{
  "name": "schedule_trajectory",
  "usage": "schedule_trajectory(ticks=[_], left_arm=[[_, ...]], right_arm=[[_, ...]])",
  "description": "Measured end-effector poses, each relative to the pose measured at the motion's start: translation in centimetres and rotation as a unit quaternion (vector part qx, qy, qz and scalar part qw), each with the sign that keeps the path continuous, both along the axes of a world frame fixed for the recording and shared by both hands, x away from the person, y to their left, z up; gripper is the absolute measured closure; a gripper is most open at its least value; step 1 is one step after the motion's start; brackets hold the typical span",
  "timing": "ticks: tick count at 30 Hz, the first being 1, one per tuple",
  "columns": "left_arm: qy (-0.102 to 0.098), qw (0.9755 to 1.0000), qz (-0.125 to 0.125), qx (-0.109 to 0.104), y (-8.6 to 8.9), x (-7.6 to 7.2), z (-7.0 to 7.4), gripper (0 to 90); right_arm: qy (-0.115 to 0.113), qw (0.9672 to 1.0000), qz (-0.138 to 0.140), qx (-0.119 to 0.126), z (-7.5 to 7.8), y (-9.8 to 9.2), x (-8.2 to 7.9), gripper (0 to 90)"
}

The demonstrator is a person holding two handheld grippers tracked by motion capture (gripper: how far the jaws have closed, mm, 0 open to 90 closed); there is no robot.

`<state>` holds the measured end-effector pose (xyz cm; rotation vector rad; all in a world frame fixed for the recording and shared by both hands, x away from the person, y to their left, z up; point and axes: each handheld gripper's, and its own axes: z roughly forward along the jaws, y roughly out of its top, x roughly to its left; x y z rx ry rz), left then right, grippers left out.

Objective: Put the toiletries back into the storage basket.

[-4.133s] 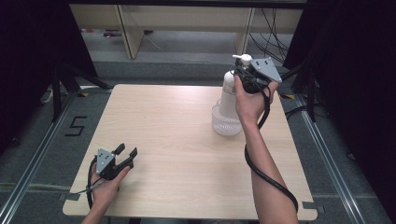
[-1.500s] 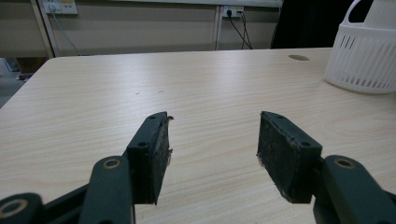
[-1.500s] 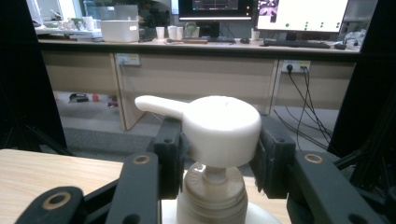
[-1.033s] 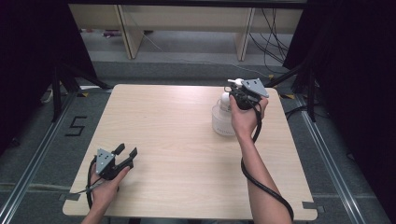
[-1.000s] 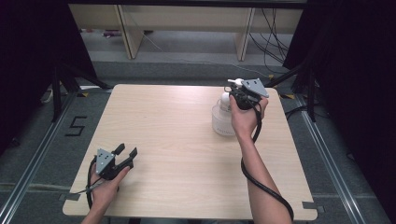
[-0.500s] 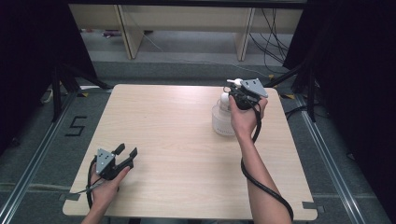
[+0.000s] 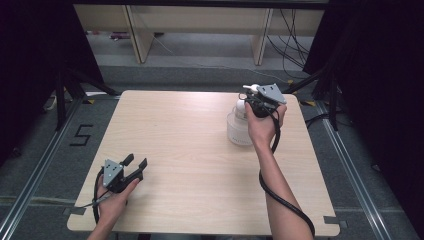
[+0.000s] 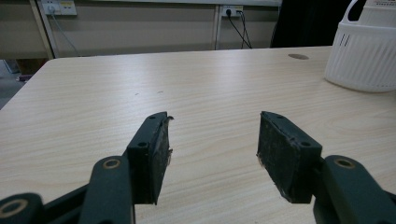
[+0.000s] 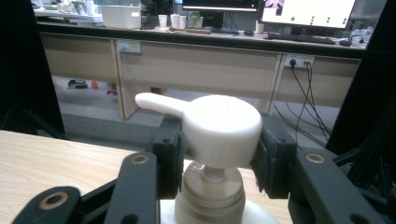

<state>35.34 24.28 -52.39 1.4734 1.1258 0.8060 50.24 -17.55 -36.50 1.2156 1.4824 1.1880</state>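
One white pump bottle [image 7: 240, 127] stands on the desk [image 7: 190, 150]. Two grippers are over the desk: the left gripper [image 7: 134, 168] and the right gripper [image 7: 253, 100].

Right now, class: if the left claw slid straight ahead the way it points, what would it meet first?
Probably nothing on the table: the left claw aims across bare wood, and the white pump bottle stands off to its right. Depth is uncertain.

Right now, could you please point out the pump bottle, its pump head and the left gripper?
pump bottle [image 7: 239, 131]: high view, on its white ribbed body.
pump head [image 9: 223, 126]: right gripper view, on its rounded cap.
left gripper [image 8: 212, 140]: left gripper view, midway between its fingertips.
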Motion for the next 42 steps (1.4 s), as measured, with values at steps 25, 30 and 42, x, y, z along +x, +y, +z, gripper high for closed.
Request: schedule_trajectory(ticks=[25,30,42], left_arm=[[0.0,1.0,-0.001,0.004,0.0,0.0,0.0,42.9],[-0.001,1.0,-0.001,0.003,0.0,0.0,0.0,42.9],[-0.007,1.0,-0.003,-0.001,0.0,0.1,-0.1,42.9]], right_arm=[[0.025,0.9993,0.012,-0.026,-0.3,-0.6,-1.8,29.7],[0.031,0.999,0.016,-0.027,-0.7,-1.2,-2.7,29.9],[0.027,0.999,0.027,-0.024,-1.7,-2.4,-5.3,30.5]])
